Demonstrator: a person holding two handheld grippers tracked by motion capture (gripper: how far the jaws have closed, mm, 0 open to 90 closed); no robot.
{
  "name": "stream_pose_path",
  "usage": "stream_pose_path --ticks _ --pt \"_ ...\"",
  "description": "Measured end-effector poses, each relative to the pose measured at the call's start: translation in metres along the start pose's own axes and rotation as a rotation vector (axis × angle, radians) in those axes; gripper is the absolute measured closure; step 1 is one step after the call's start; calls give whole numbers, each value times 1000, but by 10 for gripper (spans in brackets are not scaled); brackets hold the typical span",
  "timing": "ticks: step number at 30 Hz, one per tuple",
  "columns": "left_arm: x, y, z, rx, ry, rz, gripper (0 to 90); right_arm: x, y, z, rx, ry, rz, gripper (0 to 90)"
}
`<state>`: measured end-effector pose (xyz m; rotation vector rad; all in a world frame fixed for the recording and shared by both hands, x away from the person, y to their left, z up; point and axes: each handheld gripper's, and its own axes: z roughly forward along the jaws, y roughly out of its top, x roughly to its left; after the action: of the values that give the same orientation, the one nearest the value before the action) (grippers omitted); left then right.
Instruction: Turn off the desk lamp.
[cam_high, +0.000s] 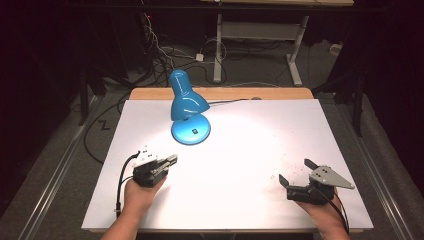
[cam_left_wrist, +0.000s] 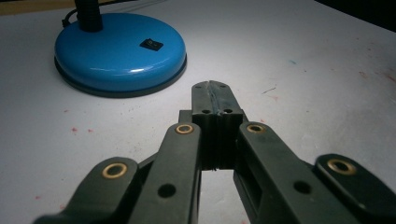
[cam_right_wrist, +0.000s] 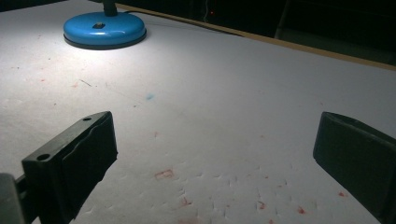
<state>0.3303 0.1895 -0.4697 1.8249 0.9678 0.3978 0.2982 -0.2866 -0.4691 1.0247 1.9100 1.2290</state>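
While aimed at blue lamp (cam_high: 189, 111), left hand-held gripper (cam_high: 171, 159) closed, empty, level.

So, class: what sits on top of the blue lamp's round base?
On the lamp base sit a small black switch and the foot of the black neck. From the high view, the blue shade overhangs the base's rear, hiding that part and where the neck joins it.

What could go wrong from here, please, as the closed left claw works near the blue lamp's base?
1. The left claw is shut, its tip close to the lamp base; pushing on could likely shove the base rather than press the small black switch.
2. The lamp's shade leans over the base, so a firm nudge might tip it.
3. Its cord runs off the table's far edge and could tug.
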Motion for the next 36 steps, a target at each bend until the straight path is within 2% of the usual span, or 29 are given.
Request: stream_pose_path --ticks 4,14,17,24,30,36 --pt "2 6 7 -14 3 7 877 0 0 0 -2 3 1 4" --pt "9 18 27 11 24 45 878 -1 0 -1 -4 3 11 4" --pt "11 21 32 11 33 46 877 -1 1 -1 -5 3 10 4" --pt "18 28 44 -27 51 45 877 -3 1 -1 -8 -6 8 4" --pt "23 31 55 -9 47 31 877 -3 1 -1 -10 -8 11 4" --pt "25 34 68 2 44 44 878 -2 1 -1 -8 -4 15 4"
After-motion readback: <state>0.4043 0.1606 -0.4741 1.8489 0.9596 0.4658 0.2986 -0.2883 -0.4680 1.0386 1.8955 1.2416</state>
